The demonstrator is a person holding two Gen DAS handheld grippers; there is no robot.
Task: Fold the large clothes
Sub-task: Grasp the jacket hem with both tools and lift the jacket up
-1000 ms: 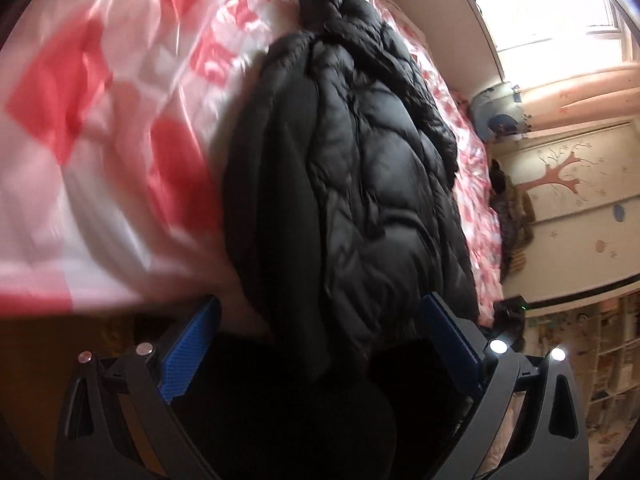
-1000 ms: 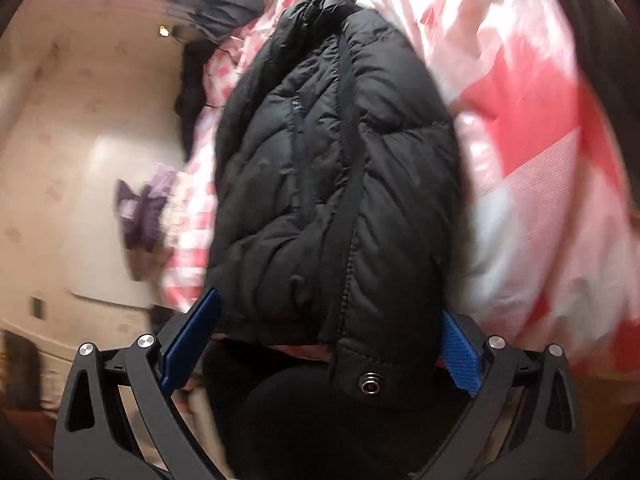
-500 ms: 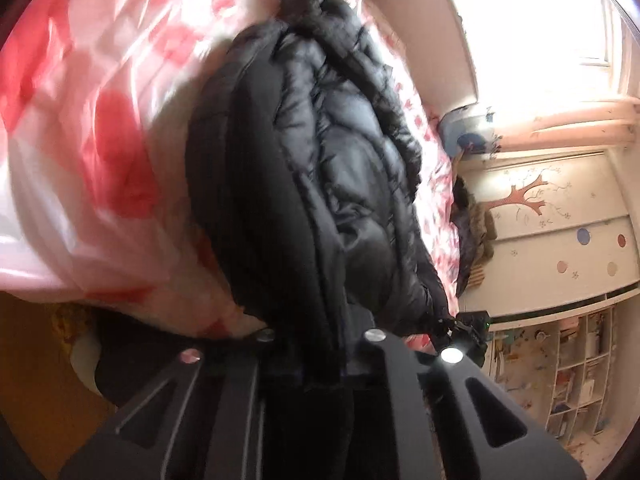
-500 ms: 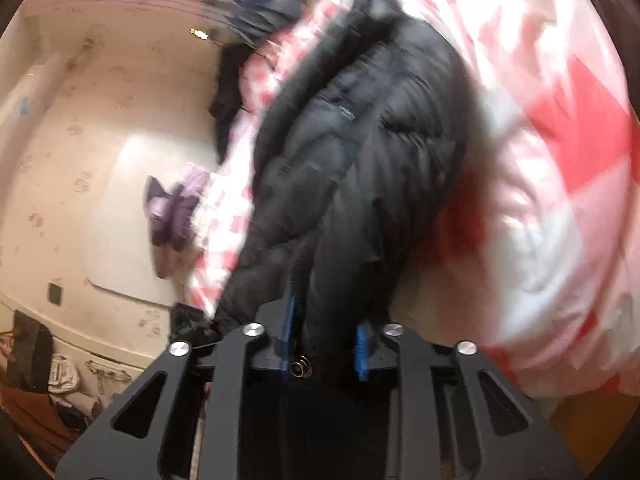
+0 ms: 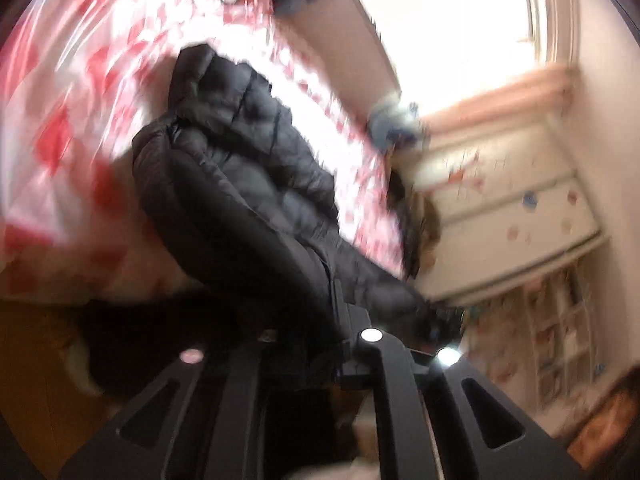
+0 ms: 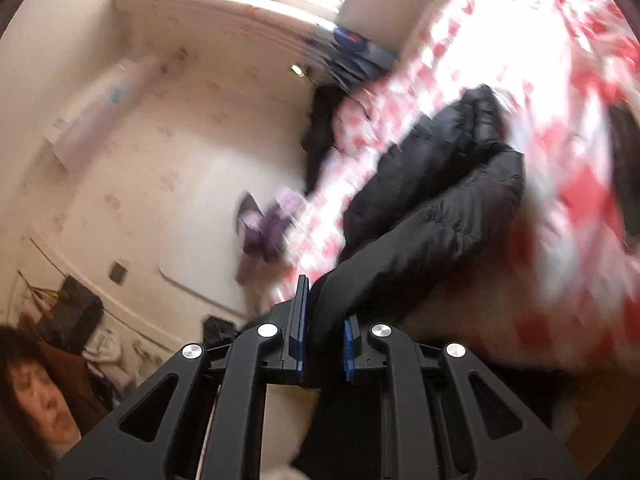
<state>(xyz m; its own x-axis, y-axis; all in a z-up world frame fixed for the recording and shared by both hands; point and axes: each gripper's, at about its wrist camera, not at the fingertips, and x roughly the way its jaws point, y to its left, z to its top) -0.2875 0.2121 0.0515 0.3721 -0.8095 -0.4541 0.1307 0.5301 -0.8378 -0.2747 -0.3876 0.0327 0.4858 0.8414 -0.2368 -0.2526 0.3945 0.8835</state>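
No readable writing anywhere. Left gripper opening slightly, hem of jacket between jaws, stretching toward 11 o'clock. Right gripper closing on jacket toward 1 o'clock, over quilt.

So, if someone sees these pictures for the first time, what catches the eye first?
The black puffer jacket stretches from the middle of each view down into both grippers. Beneath it lies a red-and-white checked bedcover. A bright window glares at the top of the left wrist view.
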